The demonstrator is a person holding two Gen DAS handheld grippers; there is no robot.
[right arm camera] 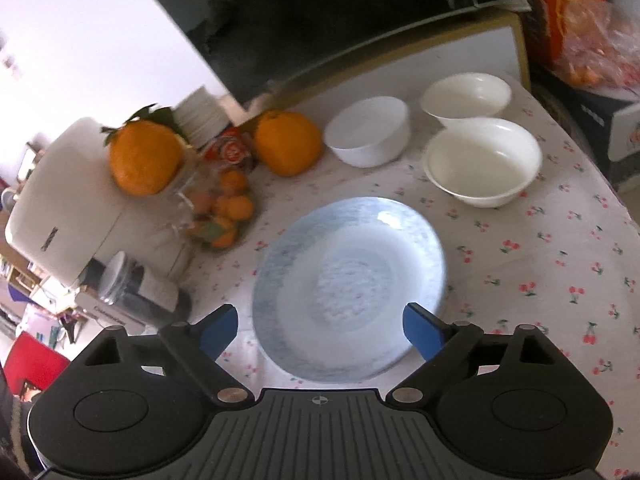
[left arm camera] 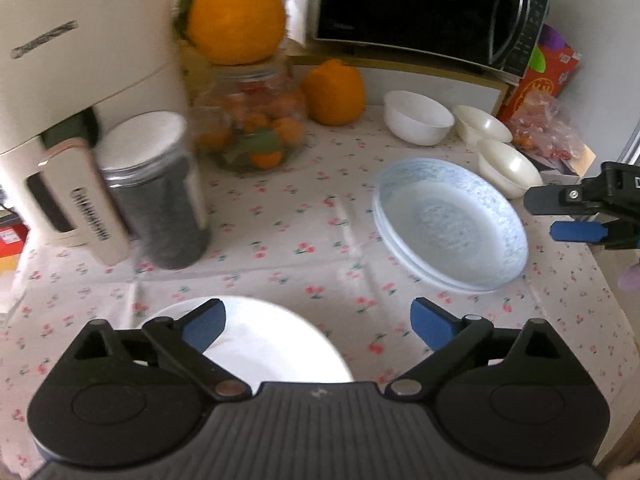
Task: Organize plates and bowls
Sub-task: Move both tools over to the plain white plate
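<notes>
**A:** Where do the dishes stand?

**B:** As I read it, partly sorted. The blue plates (left arm camera: pixel 450 224) sit center right in the left view, and I see at least two rims there, so they look stacked. A white plate (left arm camera: pixel 256 340) lies apart at the bottom center, just under my left gripper (left arm camera: pixel 318 322). The three bowls are still loose: white bowl (right arm camera: pixel 368 130), far bowl (right arm camera: pixel 466 96) and near bowl (right arm camera: pixel 482 160), all in the upper right of the right view. The two cream ones touch or nearly do; I can't tell which.

**A:** Grippers?

**B:** Both wide and holding nothing. My right gripper (right arm camera: pixel 320 330) hovers over the near edge of the blue plates.

**A:** What's left?

**B:** My guess: the white plate joins the stack, and the bowls get nested.

**A:** Anything in the way?

**B:** The cloth (left arm camera: pixel 280 240) between the plates is bare. At the upper left of the left view there's a jar (left arm camera: pixel 156 192), a glass jar (left arm camera: pixel 256 120) with an orange (left arm camera: pixel 236 16) balanced on top, and a second orange (right arm camera: pixel 288 142) just beside the white bowl. The microwave (left arm camera: pixel 424 8) hangs over the back.
</notes>
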